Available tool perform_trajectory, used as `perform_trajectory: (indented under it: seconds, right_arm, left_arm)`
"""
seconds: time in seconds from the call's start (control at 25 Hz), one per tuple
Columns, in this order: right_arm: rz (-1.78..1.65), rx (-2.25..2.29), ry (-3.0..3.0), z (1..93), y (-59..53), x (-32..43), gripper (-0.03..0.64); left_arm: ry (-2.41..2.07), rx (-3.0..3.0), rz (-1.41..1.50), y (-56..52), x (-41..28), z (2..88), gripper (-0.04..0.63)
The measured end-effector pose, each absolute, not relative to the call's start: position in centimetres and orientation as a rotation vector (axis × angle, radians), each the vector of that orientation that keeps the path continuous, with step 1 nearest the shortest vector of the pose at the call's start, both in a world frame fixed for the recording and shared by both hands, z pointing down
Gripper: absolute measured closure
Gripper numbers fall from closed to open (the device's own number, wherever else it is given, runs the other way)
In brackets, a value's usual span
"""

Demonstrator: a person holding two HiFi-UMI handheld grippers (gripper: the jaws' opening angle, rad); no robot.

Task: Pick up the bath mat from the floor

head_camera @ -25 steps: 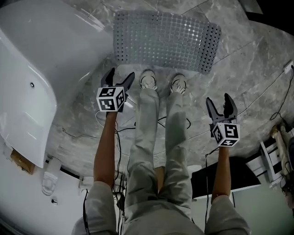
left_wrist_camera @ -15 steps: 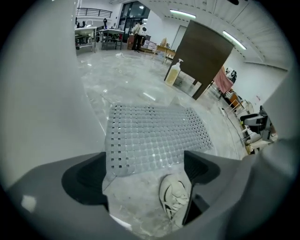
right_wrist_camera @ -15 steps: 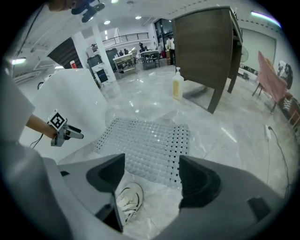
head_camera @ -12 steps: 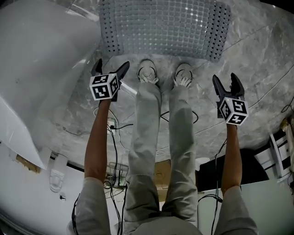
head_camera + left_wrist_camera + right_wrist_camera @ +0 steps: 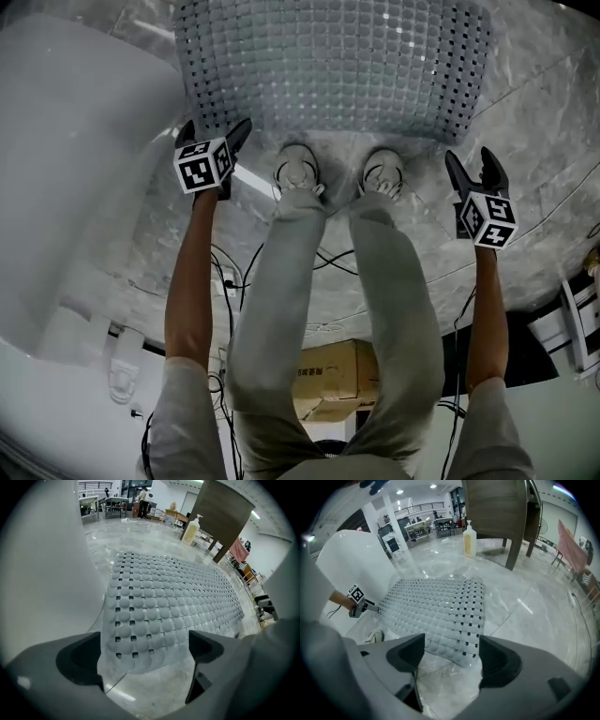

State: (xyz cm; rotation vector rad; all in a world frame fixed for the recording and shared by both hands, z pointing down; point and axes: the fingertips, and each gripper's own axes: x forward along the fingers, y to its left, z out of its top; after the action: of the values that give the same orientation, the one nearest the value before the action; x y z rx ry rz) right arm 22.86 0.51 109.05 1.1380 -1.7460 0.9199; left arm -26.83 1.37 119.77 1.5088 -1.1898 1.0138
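Note:
A pale grey perforated bath mat lies flat on the marble floor in front of the person's shoes. My left gripper hovers at the mat's near left corner, and its jaws are opening. In the left gripper view the mat shows its corner in the gap of the left gripper, untouched by the pads. My right gripper stands open just short of the mat's near right corner. The right gripper view shows the mat ahead of the right gripper, with nothing held.
A white bathtub rises close on the left of the mat. Cables run over the floor behind the shoes, beside a cardboard box. A soap bottle and a dark wooden cabinet stand beyond the mat.
Both grippers have moved forward to the mat's near edge. The left jaws have spread wider. The head has leaned in, so the mat looks larger.

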Motion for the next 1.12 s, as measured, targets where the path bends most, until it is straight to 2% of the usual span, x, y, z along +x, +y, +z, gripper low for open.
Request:
perform_trajectory:
  seconds: [0.24,0.56,1.12]
  right_arm:
    - [0.932,1.144,-1.728,112.9,-0.7,23.0,0.284]
    - [1.042,1.224,-1.636,116.5,-2.0,24.4,0.225]
    - [1.105,1.124,-1.494,122.0,-2.5,24.8,0.218]
  left_arm:
    - [-1.216,1.501,1.036,0.0,-27.8,123.1,0.021]
    - [-1.249,1.483,1.039,-0.3,-28.0,123.3,0.008]
    - [-1.239,1.436,1.085,-0.3,-28.2,123.1,0.009]
